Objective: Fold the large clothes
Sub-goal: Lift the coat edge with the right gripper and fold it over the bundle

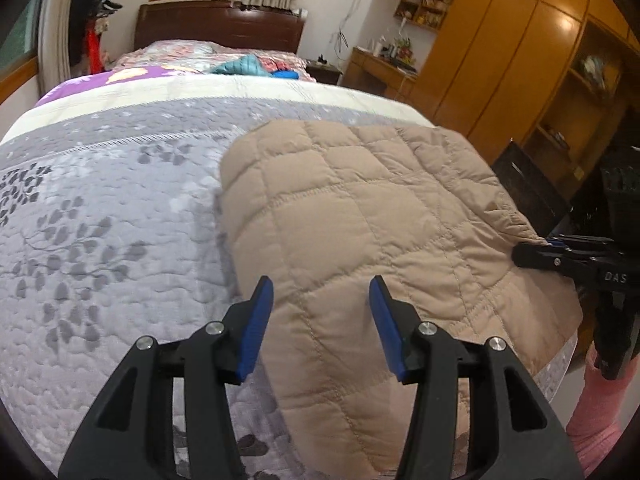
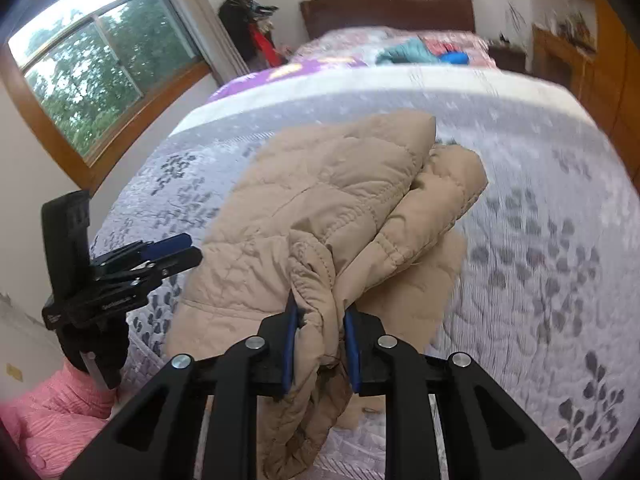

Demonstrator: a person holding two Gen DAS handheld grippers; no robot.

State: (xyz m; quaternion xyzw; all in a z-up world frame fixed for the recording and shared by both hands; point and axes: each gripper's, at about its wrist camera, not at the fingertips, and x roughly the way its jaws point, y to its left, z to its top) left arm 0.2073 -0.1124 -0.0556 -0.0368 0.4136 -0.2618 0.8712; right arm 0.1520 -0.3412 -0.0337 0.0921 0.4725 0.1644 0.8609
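- Beige quilted nylon filled my view: one padded jacket lay on the grey leaf-print bedspread, towards the bed's near right corner, already doubled into a thick bundle.
- My left gripper hovered over the jacket's near left edge, blue pads spread apart with fabric beneath them but nothing pinched.
- My right gripper was clamped on a bunched fold of the jacket, near what looked like a cuff or hem, and that fold stood up off the bed between the pads.
- I judged the step to be a fold in progress: the right side gripped and raised, the left not yet engaged.
- The next move, I reckoned, called for carrying the gripped fold across the bundle and laying it flat, with the left either pinning or gripping the opposite edge so the slippery layers did not slide.
- Count: one jacket, two grippers, one bedspread. Further up the bed lay a teal garment beside a small blue item I could not identify.
- One pink sleeve showed beneath the left gripper.
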